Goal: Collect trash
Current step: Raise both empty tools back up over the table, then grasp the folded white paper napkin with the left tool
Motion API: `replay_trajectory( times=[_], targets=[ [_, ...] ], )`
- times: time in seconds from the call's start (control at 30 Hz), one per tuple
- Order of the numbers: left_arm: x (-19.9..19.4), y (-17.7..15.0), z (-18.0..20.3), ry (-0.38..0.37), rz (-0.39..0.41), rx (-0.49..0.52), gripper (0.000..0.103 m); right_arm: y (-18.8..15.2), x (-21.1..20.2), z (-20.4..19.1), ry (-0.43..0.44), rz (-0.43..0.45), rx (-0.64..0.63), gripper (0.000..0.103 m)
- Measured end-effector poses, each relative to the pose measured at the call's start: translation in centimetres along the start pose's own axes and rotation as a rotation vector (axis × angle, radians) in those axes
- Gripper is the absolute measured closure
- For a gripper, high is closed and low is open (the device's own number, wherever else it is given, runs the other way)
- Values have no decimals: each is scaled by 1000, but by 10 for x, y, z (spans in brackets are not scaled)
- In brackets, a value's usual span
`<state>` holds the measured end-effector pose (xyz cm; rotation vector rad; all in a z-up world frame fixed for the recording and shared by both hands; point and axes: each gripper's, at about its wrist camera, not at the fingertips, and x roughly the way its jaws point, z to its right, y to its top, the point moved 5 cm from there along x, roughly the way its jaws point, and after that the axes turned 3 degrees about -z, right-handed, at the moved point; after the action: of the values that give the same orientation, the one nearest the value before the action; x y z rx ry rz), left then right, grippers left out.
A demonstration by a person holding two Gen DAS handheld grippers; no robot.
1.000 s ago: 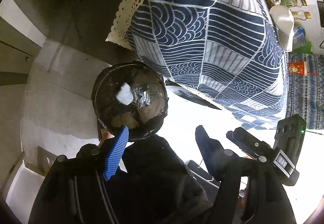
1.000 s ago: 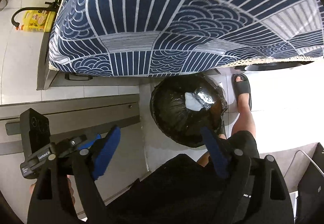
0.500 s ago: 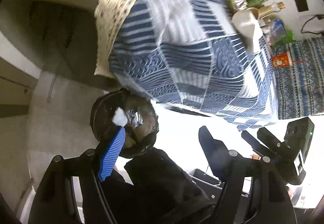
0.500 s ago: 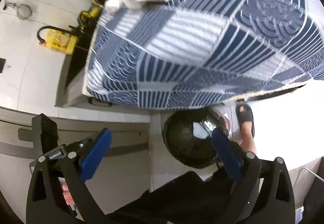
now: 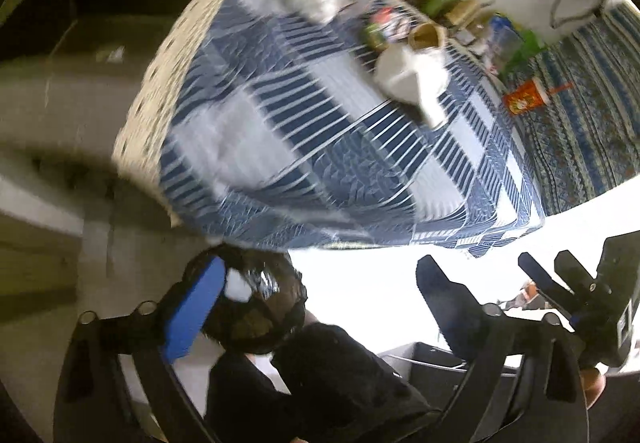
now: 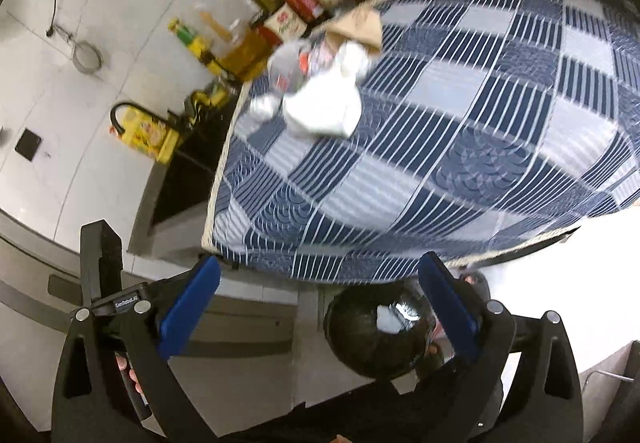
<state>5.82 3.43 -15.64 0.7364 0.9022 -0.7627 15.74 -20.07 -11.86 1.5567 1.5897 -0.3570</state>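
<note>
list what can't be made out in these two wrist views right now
- Left wrist view: the trash pile on the blue patterned tablecloth is motion-blurred; single items are hard to tell apart.
- Left wrist view: the left gripper's blue finger pad covers part of the black-lined round bin.
- Right wrist view: bottle labels at the wall are too small to read.

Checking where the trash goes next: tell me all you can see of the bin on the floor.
The bin is round, lined with a glossy black bag, and stands upright and open on the pale floor just beyond the edge of the blue tablecloth. Inside lie a crumpled white tissue and a shiny clear wrapper. Neither gripper touches it. A sandalled foot stands close beside it; contact cannot be told.
</note>
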Motion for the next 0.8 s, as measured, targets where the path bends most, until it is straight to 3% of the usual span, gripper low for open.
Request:
replay_trajectory(
  times=[0.43,0.8],
  targets=[
    [5,56,77,19,43,216,7,35,-39,31,-44,101,24,5],
    [32,91,112,49,20,314,7,62,-41,50,-62,127,37,5]
  ],
)
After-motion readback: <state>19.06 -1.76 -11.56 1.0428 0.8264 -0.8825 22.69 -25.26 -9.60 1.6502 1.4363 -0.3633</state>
